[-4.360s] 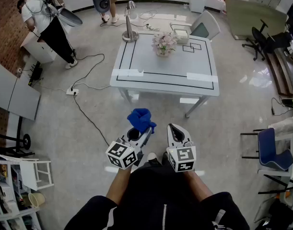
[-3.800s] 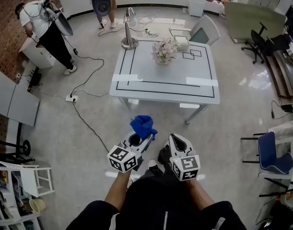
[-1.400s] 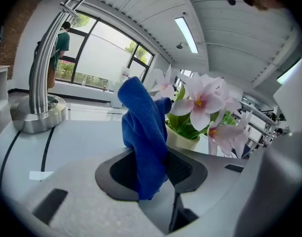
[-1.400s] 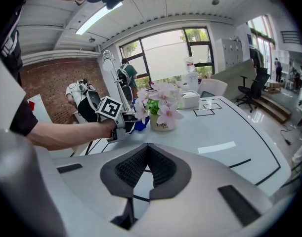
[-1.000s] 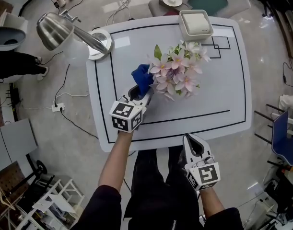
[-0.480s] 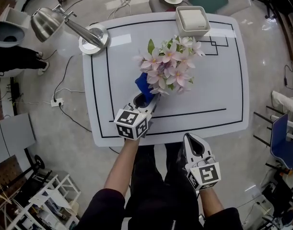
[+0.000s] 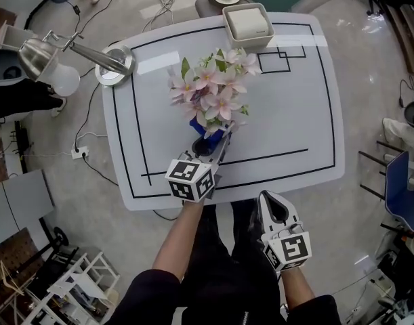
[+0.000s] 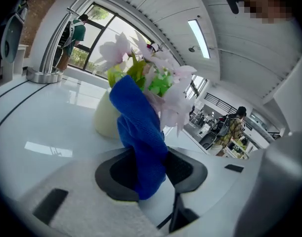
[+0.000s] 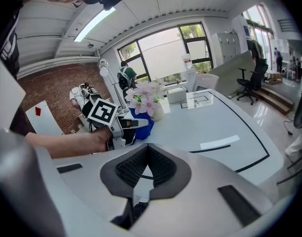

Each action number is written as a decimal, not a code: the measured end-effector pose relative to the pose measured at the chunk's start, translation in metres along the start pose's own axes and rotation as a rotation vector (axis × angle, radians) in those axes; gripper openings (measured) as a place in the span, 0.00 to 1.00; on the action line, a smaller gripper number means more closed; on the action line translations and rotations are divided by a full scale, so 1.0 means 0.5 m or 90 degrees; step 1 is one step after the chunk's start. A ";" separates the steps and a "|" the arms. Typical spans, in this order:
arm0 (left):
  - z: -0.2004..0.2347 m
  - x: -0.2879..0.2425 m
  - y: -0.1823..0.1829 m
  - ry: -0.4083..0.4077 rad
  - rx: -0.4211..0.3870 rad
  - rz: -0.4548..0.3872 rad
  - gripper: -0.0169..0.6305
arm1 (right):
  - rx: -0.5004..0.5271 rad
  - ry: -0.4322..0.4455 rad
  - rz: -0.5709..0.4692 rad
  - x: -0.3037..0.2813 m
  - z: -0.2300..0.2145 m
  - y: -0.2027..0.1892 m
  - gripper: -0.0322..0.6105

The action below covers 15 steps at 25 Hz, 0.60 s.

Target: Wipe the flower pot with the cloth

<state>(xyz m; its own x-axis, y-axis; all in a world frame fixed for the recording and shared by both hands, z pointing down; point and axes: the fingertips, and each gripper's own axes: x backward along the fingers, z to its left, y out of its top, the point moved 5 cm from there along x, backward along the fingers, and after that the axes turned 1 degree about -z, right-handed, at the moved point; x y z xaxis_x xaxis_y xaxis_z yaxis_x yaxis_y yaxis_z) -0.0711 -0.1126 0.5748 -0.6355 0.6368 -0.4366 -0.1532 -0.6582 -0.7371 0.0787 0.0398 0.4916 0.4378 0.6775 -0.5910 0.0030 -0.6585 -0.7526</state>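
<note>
A cream flower pot (image 8: pixel 105 118) with pink flowers (image 7: pixel 210 93) stands on the white table (image 7: pixel 295 114); from the head view the blooms hide the pot. My left gripper (image 7: pixel 219 141) is shut on a blue cloth (image 7: pixel 202 128), which hangs up between its jaws (image 8: pixel 138 132) right against the near side of the pot. My right gripper (image 7: pixel 274 205) is shut on nothing and sits low, off the table's near edge. From the right gripper view I see the pot (image 9: pixel 158 111), the cloth (image 9: pixel 141 120) and the left gripper (image 9: pixel 126 125) to the left.
A silver desk lamp (image 7: pixel 71 53) stands at the table's far left corner. A white square box (image 7: pixel 247 24) sits at the far edge. Black lines mark the tabletop. A blue chair (image 7: pixel 403 188) is on the right, and cables run over the floor at the left.
I walked up to the table. My left gripper carried the blue cloth in from the pot's left to its near side. The right gripper stayed low by my body.
</note>
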 end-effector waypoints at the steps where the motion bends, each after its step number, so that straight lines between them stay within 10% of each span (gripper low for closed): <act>1: -0.012 -0.009 -0.003 -0.007 0.005 0.002 0.24 | -0.001 -0.001 -0.002 0.004 -0.008 0.000 0.06; 7: -0.138 -0.026 -0.061 -0.047 0.072 0.003 0.24 | -0.031 -0.015 -0.014 0.039 -0.073 -0.011 0.06; 15: -0.239 -0.136 0.016 0.018 -0.062 -0.078 0.24 | -0.050 -0.030 -0.030 0.086 -0.188 -0.003 0.06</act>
<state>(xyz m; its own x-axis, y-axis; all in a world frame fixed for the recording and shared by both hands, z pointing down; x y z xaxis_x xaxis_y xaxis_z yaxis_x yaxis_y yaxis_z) 0.0615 -0.1129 0.5371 -0.5947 0.7223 -0.3529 -0.1543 -0.5334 -0.8317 0.1820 0.0393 0.4945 0.3929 0.7215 -0.5701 0.0933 -0.6481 -0.7559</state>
